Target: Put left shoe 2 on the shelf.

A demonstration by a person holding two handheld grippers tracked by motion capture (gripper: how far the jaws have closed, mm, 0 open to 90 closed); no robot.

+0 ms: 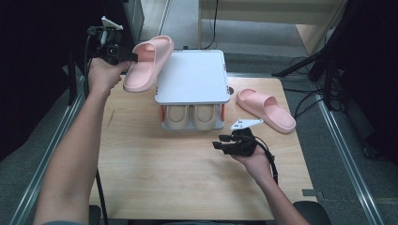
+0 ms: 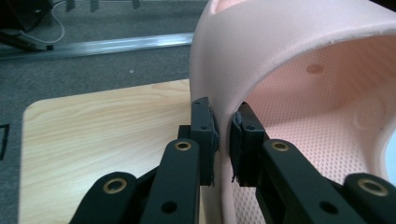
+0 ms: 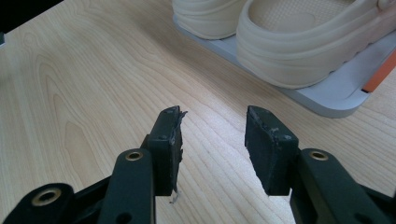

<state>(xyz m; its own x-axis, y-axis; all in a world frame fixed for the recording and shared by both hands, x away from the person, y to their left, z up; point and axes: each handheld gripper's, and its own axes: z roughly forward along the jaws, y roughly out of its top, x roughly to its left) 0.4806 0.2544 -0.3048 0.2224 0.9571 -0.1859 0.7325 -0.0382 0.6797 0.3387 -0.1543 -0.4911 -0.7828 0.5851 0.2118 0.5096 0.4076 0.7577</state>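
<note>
My left gripper (image 1: 133,57) is shut on the strap of a pink slipper (image 1: 148,62), which hangs in the air at the back left, beside the shoe rack. In the left gripper view the pads clamp the strap's edge of the pink slipper (image 2: 299,93), and the left gripper (image 2: 223,140) is above the table's corner. A second pink slipper (image 1: 265,108) lies flat on the table to the right of the rack. My right gripper (image 1: 219,141) hovers open over the table in front of the rack, with nothing between its jaws; the right gripper (image 3: 212,140) points toward the beige slippers (image 3: 299,46).
A two-level shoe rack has a grey top shelf (image 1: 193,77) and a pair of beige slippers (image 1: 193,116) on its lower level. The wooden table (image 1: 164,173) has open room in front. Metal rails and cables run along both sides on the floor.
</note>
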